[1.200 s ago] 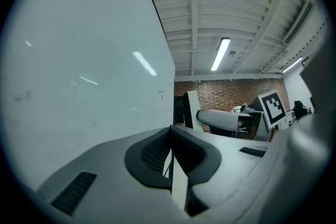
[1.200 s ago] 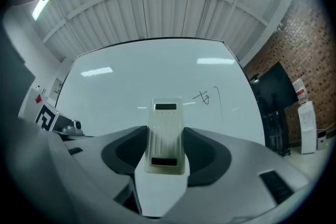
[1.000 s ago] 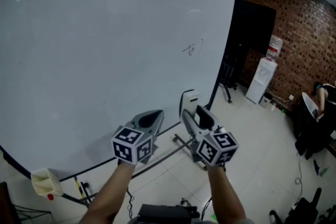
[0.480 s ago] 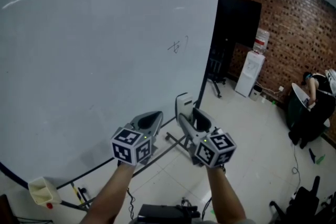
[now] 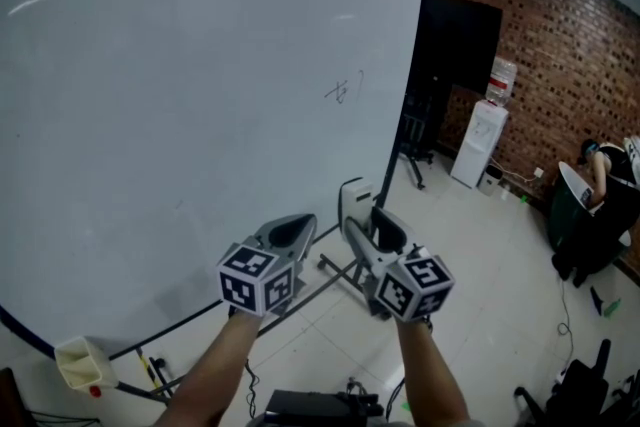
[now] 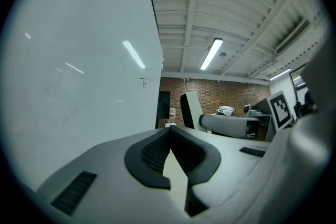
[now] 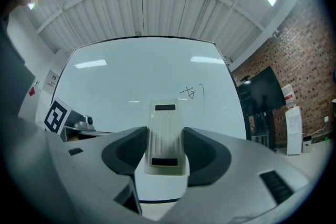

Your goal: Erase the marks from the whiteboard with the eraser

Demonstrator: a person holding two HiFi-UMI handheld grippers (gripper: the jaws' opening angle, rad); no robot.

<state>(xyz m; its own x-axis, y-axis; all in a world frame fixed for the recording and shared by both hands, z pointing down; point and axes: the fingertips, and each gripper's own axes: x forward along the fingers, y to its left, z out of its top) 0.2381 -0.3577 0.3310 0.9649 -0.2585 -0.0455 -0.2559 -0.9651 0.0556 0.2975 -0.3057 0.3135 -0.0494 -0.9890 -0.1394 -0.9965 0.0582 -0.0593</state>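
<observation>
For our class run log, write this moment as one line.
right gripper: shut on white plastic eraser | left gripper: shut, empty | small dark marks on white whiteboard: not erased | eraser below marks

Glossy whiteboard (image 5: 200, 115), ribbed matt plastic eraser (image 7: 166, 136), rough brick wall (image 5: 560, 65), shiny tiled floor (image 5: 480, 315)

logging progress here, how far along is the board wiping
Done: the eraser is clamped in the right tool. In hand: it points at the whiteboard, apparently not touching. To do: the marks are unerased. The left tool is shut, empty.
</observation>
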